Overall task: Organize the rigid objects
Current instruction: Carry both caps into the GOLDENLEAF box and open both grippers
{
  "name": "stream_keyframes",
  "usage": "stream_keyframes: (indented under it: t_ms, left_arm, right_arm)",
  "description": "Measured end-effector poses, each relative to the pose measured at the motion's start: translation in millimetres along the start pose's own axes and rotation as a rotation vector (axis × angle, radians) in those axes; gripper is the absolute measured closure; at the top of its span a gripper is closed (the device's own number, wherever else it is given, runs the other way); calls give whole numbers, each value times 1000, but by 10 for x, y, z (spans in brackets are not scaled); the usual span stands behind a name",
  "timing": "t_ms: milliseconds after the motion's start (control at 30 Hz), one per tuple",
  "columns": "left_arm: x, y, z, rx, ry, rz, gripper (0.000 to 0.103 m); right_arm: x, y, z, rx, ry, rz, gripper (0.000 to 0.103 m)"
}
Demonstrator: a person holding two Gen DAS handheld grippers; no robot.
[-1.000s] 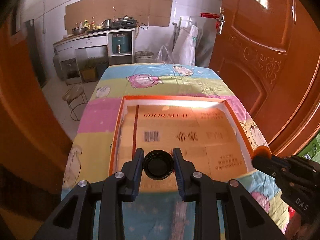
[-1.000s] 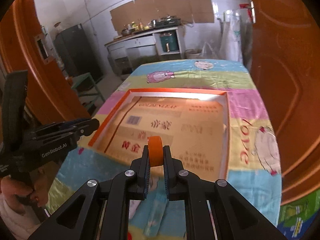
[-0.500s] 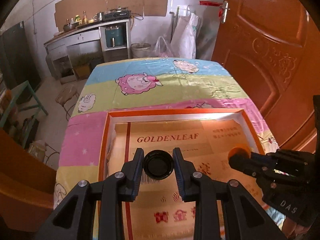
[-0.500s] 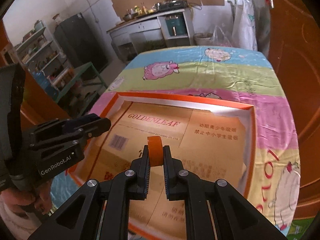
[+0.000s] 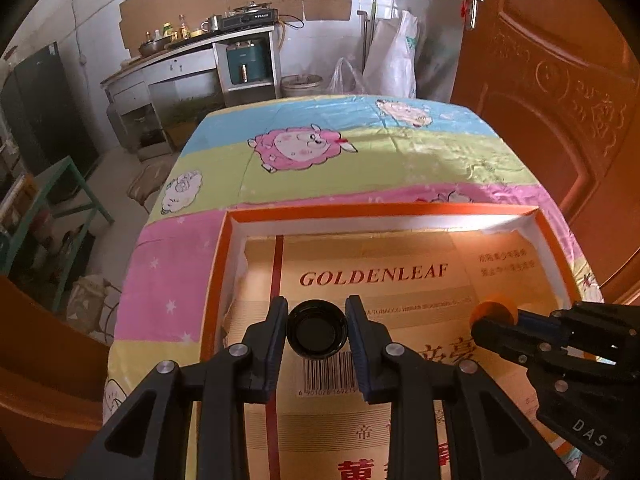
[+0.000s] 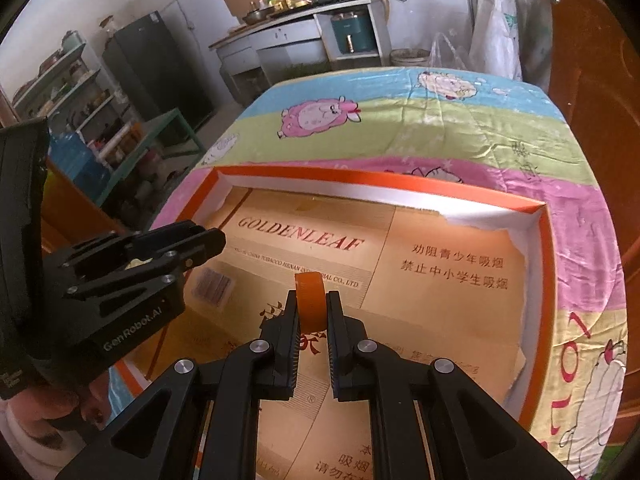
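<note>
A black round cap (image 5: 317, 334) is pinched between the fingers of the left gripper (image 5: 317, 336), its open side turned toward the camera. An orange cap (image 6: 311, 300) is clamped edge-on between the fingers of the right gripper (image 6: 312, 308), which are drawn close together on it. Below and beyond both pairs of fingers, a shallow orange-rimmed box (image 5: 380, 211) lined with printed cardboard (image 5: 372, 276) is seen. The box is set on a worktop covered by a cartoon-sheep cloth (image 5: 320, 168). To the right of the left fingers, the right gripper is visible above the box.
</note>
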State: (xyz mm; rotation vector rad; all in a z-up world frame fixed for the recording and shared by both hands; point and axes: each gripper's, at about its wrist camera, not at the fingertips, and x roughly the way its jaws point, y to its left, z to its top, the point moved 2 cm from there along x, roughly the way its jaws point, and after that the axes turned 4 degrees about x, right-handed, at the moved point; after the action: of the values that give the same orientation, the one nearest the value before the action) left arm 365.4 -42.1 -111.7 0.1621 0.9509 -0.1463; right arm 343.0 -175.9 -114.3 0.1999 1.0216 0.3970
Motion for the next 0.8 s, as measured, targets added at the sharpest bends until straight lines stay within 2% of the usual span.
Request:
stream_keyframes:
  t_ms: [100, 433, 500, 600, 633, 800]
  left_arm:
    - [38, 3, -29, -2, 3, 12, 73]
    - [148, 2, -130, -8, 26, -30, 72]
    - [135, 18, -132, -14, 20, -39, 69]
    - [107, 47, -141, -24, 6, -47, 54]
    - [92, 58, -146, -27, -2, -44, 53]
    - [30, 119, -152, -44, -28, -32, 53]
  right_arm:
    - [39, -14, -16, 1, 6, -9, 91]
    - [117, -36, -66, -26, 18, -62, 88]
    - [113, -24, -75, -33, 14, -70, 82]
    - [104, -12, -80, -43, 5, -93, 64]
    - [98, -5, -87, -51, 0, -106, 58]
    - [89, 0, -118, -76, -10, -138, 57]
